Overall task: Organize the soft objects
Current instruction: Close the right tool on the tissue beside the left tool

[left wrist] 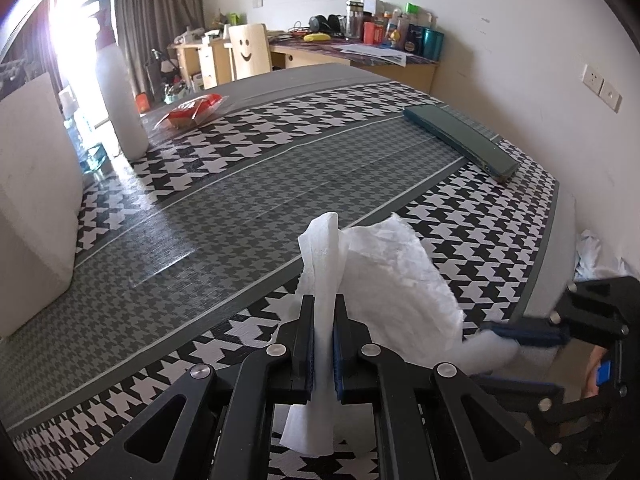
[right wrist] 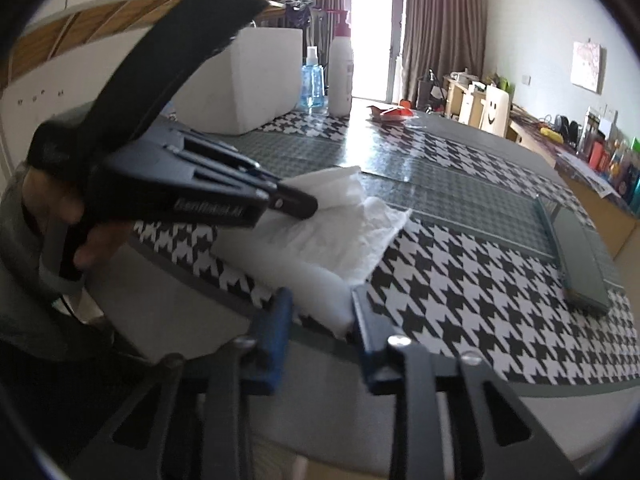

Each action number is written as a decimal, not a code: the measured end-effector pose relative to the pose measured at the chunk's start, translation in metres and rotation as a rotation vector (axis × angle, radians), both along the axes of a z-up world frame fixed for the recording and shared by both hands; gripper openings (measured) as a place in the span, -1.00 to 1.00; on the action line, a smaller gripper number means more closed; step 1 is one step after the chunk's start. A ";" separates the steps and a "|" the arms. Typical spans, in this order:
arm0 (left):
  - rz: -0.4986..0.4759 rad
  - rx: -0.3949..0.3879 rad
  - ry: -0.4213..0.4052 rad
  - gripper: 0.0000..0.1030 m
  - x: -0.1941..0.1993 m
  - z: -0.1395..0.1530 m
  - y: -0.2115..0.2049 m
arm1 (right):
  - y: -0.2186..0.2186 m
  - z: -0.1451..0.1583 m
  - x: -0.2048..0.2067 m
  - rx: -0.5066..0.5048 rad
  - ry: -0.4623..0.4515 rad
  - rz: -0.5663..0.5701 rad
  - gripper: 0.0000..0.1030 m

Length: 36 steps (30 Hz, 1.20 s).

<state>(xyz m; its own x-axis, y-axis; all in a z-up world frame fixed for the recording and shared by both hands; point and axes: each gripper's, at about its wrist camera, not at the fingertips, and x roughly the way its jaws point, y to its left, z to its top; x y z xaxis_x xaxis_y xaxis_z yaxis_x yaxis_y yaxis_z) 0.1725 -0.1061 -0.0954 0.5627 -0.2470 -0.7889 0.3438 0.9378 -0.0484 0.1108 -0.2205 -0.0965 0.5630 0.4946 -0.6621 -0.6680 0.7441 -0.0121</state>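
Note:
A white paper tissue lies partly lifted at the near edge of the houndstooth table mat. My left gripper is shut on one corner of the tissue, which stands up between its fingers. The right gripper shows at the lower right of the left wrist view, at the tissue's other end. In the right wrist view my right gripper is open, with the near edge of the tissue between its blue fingers. The left gripper pinches the tissue's far corner there.
A dark green flat case lies at the right of the mat. A red packet, a white pump bottle, a blue spray bottle and a white foam box stand along the far left. A cluttered desk is behind.

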 end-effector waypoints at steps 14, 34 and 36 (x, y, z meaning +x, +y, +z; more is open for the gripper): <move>0.104 -0.011 -0.036 -0.85 0.001 0.008 0.036 | -0.023 0.006 -0.006 0.021 -0.003 -0.116 -0.69; 0.098 -0.011 -0.017 -0.85 -0.008 0.005 0.039 | -0.008 0.010 -0.008 -0.073 -0.102 -0.075 0.41; 0.087 -0.016 -0.017 -0.85 -0.008 0.005 0.038 | -0.001 0.008 -0.003 -0.103 -0.104 -0.061 0.41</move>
<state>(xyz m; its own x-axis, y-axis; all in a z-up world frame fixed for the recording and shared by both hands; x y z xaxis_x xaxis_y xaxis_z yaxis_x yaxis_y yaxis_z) 0.1641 -0.0686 -0.0908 0.5960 -0.2088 -0.7754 0.2617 0.9634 -0.0583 0.1076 -0.2214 -0.0889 0.6579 0.3901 -0.6442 -0.6129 0.7745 -0.1569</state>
